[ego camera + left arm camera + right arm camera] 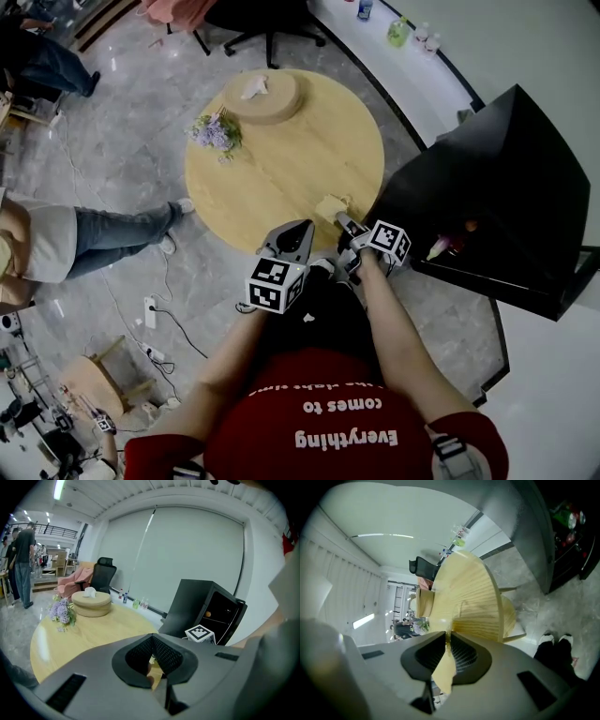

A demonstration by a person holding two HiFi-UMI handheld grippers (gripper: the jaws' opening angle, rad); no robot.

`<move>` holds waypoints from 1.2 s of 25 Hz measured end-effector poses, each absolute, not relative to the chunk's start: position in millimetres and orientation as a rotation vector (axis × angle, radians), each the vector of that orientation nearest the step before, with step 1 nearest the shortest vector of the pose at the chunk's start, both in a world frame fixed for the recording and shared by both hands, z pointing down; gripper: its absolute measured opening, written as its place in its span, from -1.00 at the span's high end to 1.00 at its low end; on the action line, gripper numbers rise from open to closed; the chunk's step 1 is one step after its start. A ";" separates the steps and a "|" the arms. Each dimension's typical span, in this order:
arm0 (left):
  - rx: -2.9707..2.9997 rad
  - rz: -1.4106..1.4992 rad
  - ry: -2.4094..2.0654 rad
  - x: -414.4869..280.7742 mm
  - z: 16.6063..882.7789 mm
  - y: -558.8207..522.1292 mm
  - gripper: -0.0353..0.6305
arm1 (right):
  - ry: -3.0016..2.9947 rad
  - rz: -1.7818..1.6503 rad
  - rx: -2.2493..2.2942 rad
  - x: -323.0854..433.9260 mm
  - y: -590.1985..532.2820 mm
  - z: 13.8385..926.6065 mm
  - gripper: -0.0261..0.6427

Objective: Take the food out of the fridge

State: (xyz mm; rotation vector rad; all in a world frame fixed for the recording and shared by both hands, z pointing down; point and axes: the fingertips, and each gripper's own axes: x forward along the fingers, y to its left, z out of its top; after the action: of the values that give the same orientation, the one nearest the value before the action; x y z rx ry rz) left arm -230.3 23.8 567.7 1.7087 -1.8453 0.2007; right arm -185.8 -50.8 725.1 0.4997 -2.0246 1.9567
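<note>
The black fridge (511, 192) stands open to the right of the round wooden table (281, 164). An orange item (207, 614) and a green can (562, 518) show on its shelves. My right gripper (339, 218) is shut on a flat pale-yellow piece of food (330, 205) over the table's near right edge. In the right gripper view the yellow piece (444, 672) hangs pinched between the pads, right gripper (447, 634). My left gripper (302, 225) hovers just left of it at the table's edge. In its own view the left gripper (151, 638) has its tips together and holds nothing I can see.
On the table sit a round woven box (262, 96) with a tissue and a lavender bunch (217, 131). A seated person's legs (103, 236) and a power strip (150, 310) lie to the left. An office chair (267, 21) stands beyond the table, and bottles (398, 31) line the wall ledge.
</note>
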 end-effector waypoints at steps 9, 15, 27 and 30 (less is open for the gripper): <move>1.713 0.245 -1.827 -229.7 580.2 16.1 0.89 | -1.907 1.694 0.610 -177.4 -48.7 750.6 0.81; 1.713 0.266 -1.810 -227.1 581.6 15.5 0.89 | -1.899 1.569 0.635 -172.0 -48.2 739.5 0.51; 1.743 0.282 -1.778 -218.0 574.4 7.1 0.89 | -1.974 1.549 0.562 -165.7 -32.2 689.1 0.89; 1.746 0.281 -1.791 -214.7 572.4 3.5 0.89 | -1.997 1.575 0.517 -169.5 -29.2 681.7 0.89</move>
State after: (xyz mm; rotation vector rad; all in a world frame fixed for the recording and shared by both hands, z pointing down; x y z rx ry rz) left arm -214.7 3.5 572.4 1.7463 -1.7906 0.2811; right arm -169.5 -29.2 681.7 0.5175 -1.9966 1.5747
